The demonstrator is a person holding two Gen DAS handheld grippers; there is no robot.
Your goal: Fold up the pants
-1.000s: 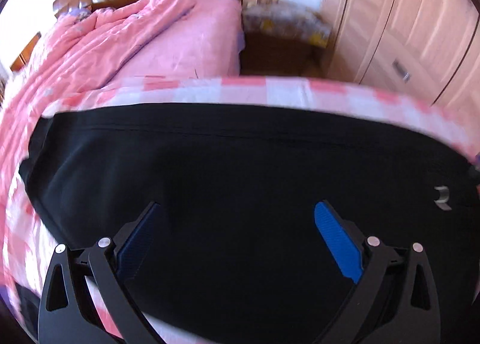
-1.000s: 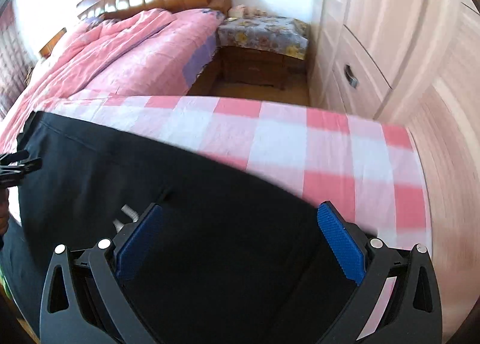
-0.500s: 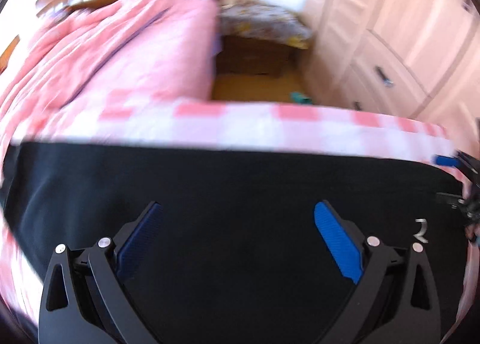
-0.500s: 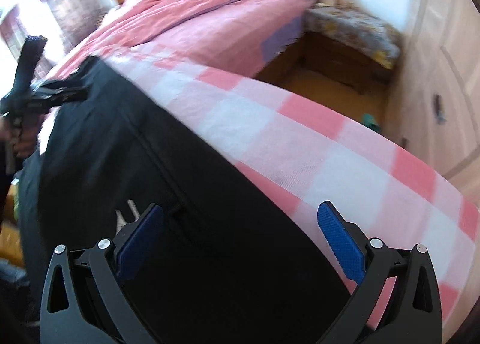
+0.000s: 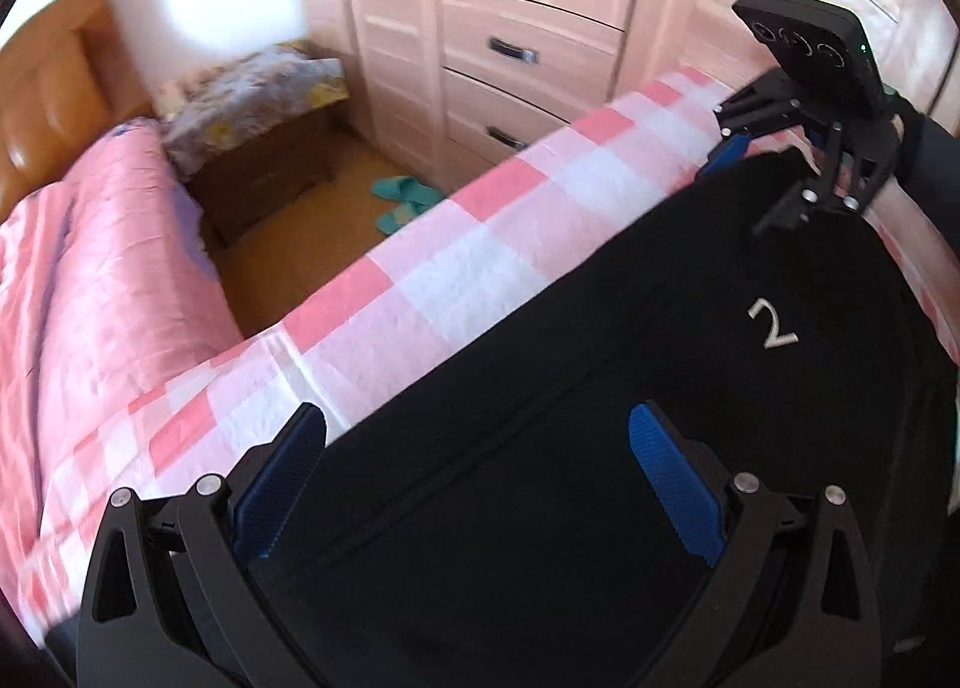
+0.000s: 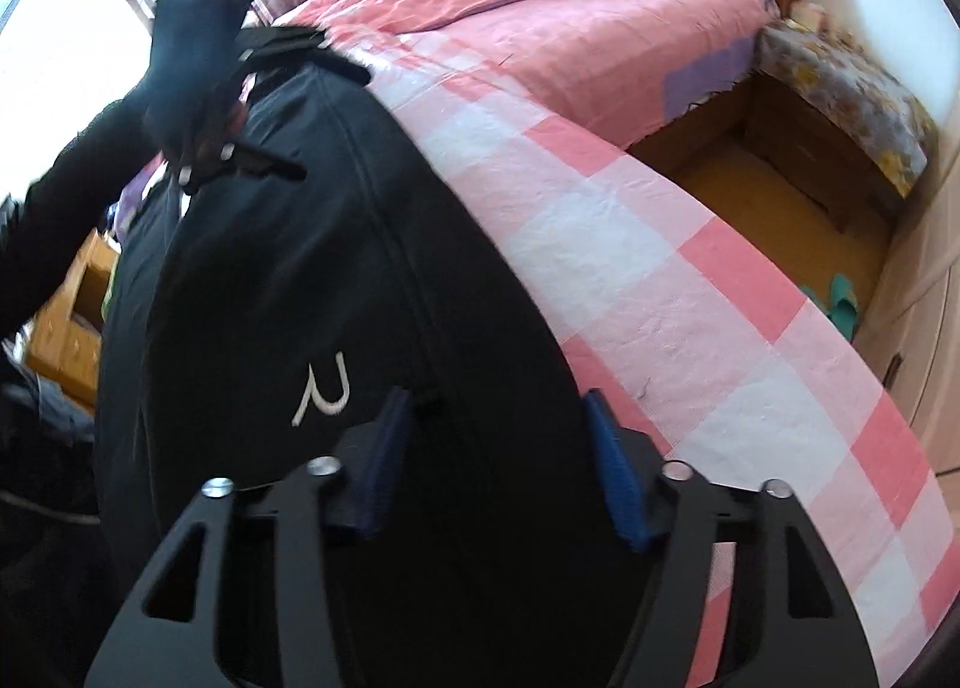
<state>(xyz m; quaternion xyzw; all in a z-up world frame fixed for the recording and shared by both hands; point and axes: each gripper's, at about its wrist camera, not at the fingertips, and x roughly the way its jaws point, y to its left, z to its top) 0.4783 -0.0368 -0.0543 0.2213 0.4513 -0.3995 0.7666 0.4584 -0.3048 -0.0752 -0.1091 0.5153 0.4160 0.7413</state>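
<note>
Left wrist view, pants: black pants (image 5: 600,478) with a small white logo (image 5: 773,323) lie spread flat on the pink-and-white checked cloth (image 5: 480,244) covering the surface
Right wrist view, pants: the same garment (image 6: 312,298) fills the lower left, its edge running along the checks (image 6: 690,328)
Left gripper (image 5: 480,484): fingers spread wide over the fabric, released, nothing pinched
Right gripper (image 6: 498,448): blue fingers (image 6: 612,460) have just been closing, half-parted at the pants' edge with fabric between them; a grasp cannot be told
Surroundings: pink bed quilt (image 6: 540,15), covered nightstand (image 5: 258,87), wardrobe drawers (image 5: 516,57), teal slippers (image 5: 405,199) on the floor
</note>
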